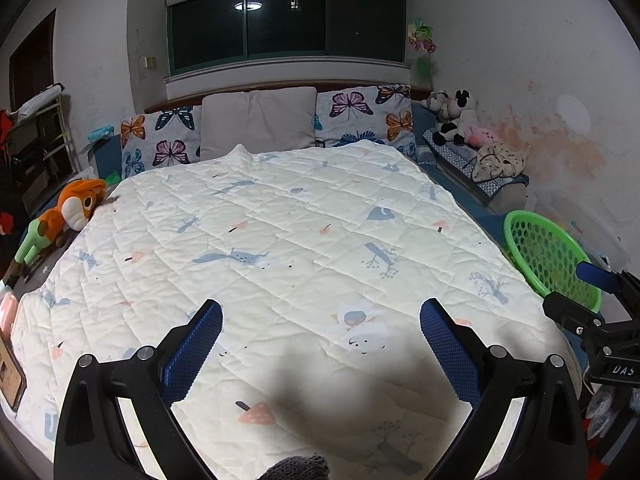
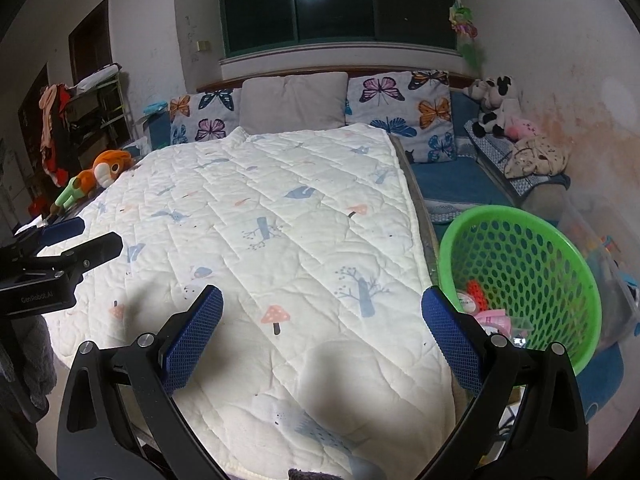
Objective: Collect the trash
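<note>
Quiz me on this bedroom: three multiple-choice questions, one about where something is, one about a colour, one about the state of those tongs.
1. Where is the basket?
A. on the quilt
B. beside the bed, to its right
C. on the windowsill

2. What colour is the basket?
A. green
B. red
C. white

3. How are the left gripper and right gripper?
A. both open and empty
B. both shut
C. one holding a wrapper

Answers:
1 B, it stands off the quilt's right edge.
2 A, its perforated wall is bright green.
3 A, their blue fingers are spread with only quilt between.

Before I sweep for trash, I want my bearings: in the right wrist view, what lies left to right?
Left gripper → orange plush → quilt → green basket holding scraps.
</note>
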The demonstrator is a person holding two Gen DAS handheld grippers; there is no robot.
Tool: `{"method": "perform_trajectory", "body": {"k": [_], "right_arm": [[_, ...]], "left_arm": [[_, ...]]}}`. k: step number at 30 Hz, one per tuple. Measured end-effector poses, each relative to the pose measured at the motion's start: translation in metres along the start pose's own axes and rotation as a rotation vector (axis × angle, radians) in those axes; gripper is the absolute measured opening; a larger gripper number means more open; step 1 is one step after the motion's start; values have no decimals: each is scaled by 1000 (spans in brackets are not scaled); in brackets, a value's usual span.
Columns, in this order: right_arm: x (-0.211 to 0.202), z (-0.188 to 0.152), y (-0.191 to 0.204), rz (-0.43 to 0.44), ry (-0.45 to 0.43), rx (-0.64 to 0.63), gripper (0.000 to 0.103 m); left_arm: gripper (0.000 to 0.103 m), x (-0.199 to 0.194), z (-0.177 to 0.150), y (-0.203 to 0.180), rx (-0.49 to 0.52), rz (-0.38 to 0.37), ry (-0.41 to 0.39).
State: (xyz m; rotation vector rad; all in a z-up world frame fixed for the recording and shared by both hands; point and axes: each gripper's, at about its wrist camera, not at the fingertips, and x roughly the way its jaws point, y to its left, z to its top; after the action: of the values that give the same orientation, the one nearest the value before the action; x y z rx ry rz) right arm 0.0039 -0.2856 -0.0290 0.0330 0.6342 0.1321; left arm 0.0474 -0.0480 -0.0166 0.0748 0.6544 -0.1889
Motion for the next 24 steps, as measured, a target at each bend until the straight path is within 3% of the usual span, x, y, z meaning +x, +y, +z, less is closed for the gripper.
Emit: {"method": "perform_trajectory", "body": {"k": [24], "right_arm": [[1,-1,3,18,4,-8,99]], "left_arm": [[96,-2,-9,10,-22,13,6]]}}
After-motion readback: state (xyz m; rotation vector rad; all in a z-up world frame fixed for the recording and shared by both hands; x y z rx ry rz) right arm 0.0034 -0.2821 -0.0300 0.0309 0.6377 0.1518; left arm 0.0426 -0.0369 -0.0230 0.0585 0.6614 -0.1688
